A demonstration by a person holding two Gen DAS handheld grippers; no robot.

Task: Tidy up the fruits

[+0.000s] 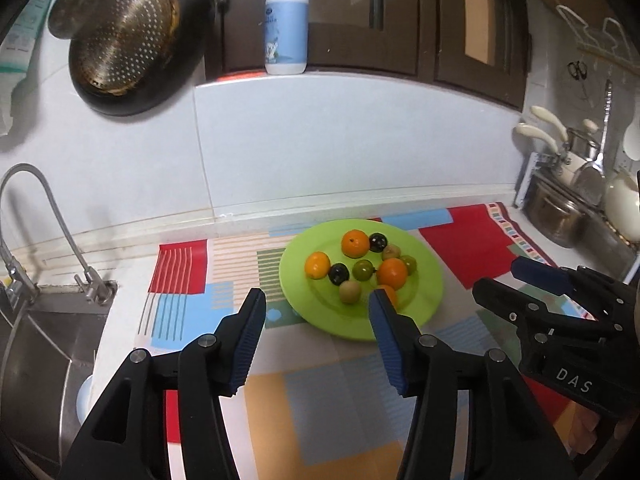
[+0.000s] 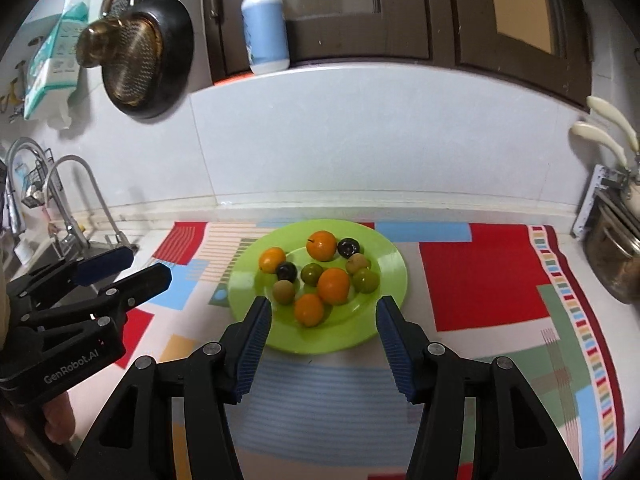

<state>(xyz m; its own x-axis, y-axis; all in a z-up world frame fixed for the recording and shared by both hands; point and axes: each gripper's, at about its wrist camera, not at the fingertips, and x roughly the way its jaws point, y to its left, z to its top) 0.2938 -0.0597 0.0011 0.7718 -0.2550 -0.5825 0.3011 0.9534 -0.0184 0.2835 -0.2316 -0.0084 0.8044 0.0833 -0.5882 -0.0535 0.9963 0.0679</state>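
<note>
A lime green plate (image 1: 424, 300) (image 2: 244, 300) rests on the patterned mat and carries several fruits: oranges (image 1: 355, 243) (image 2: 321, 245), dark plums (image 1: 339, 274) (image 2: 286, 271), green plums (image 1: 363, 270) (image 2: 311, 273) and brownish ones (image 1: 350, 292) (image 2: 284, 291). My left gripper (image 1: 318, 300) is open above the mat at the plate's near-left rim, nothing between its fingers. My right gripper (image 2: 324, 308) is open over the plate's near edge, an orange (image 2: 308, 309) showing beyond its gap, untouched. Each gripper also appears in the other's view, the right gripper (image 1: 516, 276) and the left gripper (image 2: 140, 266).
A steel sink (image 1: 44, 344) with a tap (image 1: 48, 208) lies left of the mat (image 2: 488, 280). A pan with a strainer (image 1: 132, 36) hangs on the tiled wall. A soap bottle (image 1: 286, 20) stands on the ledge. Pots and utensils (image 1: 568, 208) crowd the right counter edge.
</note>
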